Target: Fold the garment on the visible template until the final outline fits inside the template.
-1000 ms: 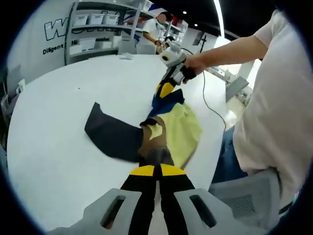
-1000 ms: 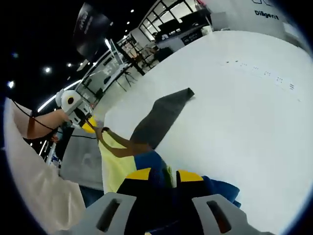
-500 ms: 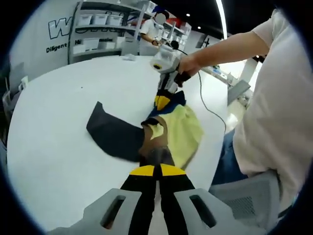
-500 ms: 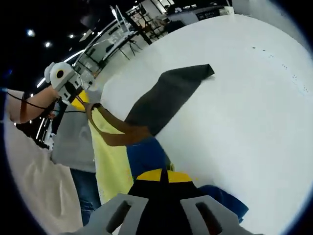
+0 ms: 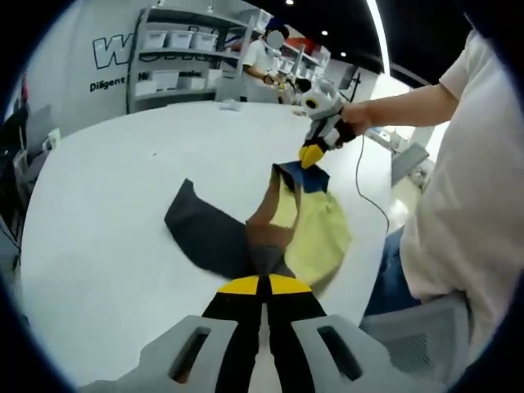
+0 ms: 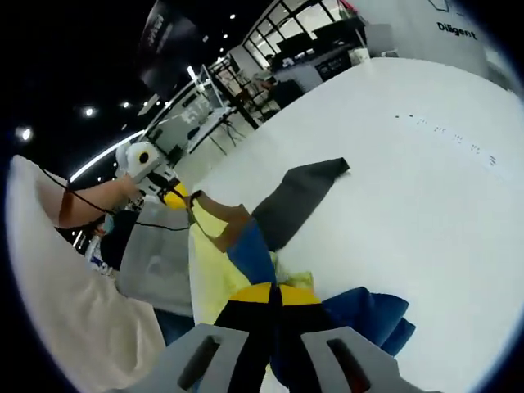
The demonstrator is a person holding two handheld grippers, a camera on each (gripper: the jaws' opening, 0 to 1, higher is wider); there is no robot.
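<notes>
Two grippers, our left gripper (image 5: 258,288) and right gripper (image 6: 270,296), are each clamped on the multicoloured garment (image 5: 278,225) at frame centre, lifted off the white table (image 5: 106,196), so we judge folding barely begun.

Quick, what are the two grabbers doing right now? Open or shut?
Left gripper: shut on the garment, pinching its brown and dark edge.
Right gripper: shut on the garment, pinching its blue part.
</notes>
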